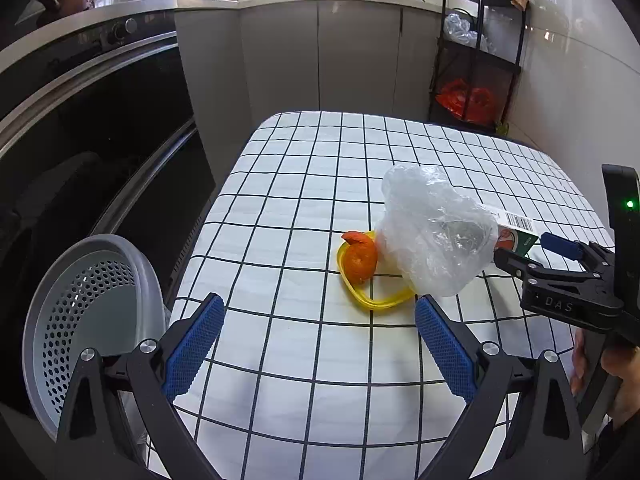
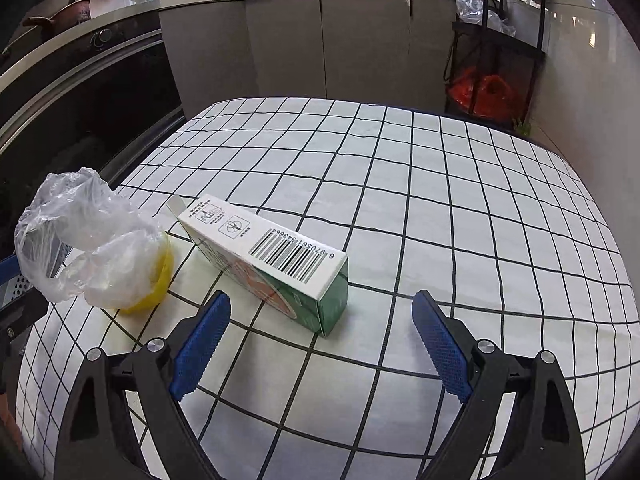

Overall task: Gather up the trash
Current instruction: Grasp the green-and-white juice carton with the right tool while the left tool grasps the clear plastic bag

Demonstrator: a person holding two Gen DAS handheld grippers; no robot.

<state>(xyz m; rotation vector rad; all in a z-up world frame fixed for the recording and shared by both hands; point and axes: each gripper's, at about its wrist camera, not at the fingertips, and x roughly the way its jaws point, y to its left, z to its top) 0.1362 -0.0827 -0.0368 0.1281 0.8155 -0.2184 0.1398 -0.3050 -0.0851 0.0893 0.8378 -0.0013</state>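
Both tools gaping, carton (image 2: pixel 276 264) just ahead of right tool (image 2: pixel 320 350), seemingly untouched

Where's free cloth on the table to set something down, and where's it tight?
Free: the far half of the checked tablecloth toward the cabinets, and the right side beyond the carton. Also the near strip in front of the left claw. Crowded: the cluster of plastic bag, orange peel, yellow lid and carton.
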